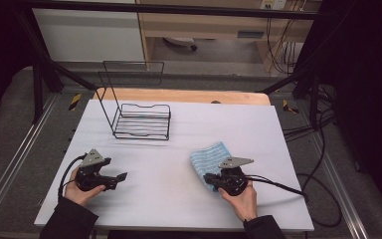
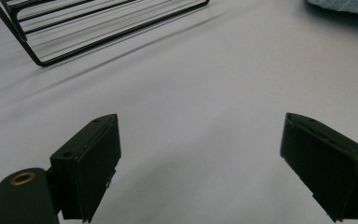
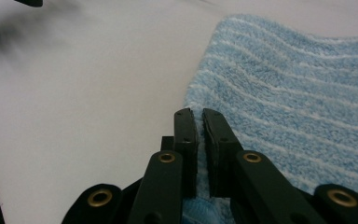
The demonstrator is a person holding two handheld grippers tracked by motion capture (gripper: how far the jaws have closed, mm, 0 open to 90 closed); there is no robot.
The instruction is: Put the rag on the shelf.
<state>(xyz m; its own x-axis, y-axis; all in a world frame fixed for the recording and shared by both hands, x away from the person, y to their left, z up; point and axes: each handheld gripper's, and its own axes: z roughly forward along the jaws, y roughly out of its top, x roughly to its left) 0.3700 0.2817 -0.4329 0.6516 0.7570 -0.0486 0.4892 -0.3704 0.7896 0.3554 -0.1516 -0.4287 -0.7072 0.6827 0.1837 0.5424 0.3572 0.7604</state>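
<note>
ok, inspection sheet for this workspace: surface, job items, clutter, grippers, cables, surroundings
surface: white table top, bare between items
job's things: blue striped cloth lying near right edge; black wire rack at the far left, apart from it
clutter: nothing seen
grippers: left gripper open, over bare surface; right gripper shut on the cloth's near edge
cables: one trails from each gripper; loose black cables off the right side
surroundings: dark frame, wooden furniture behind

White foam-topped surface (image 1: 258,124) on grey carpeted floor (image 1: 10,124); beyond it, pale wooden shelf unit (image 1: 204,25), black cables (image 1: 323,149) alongside.
</note>
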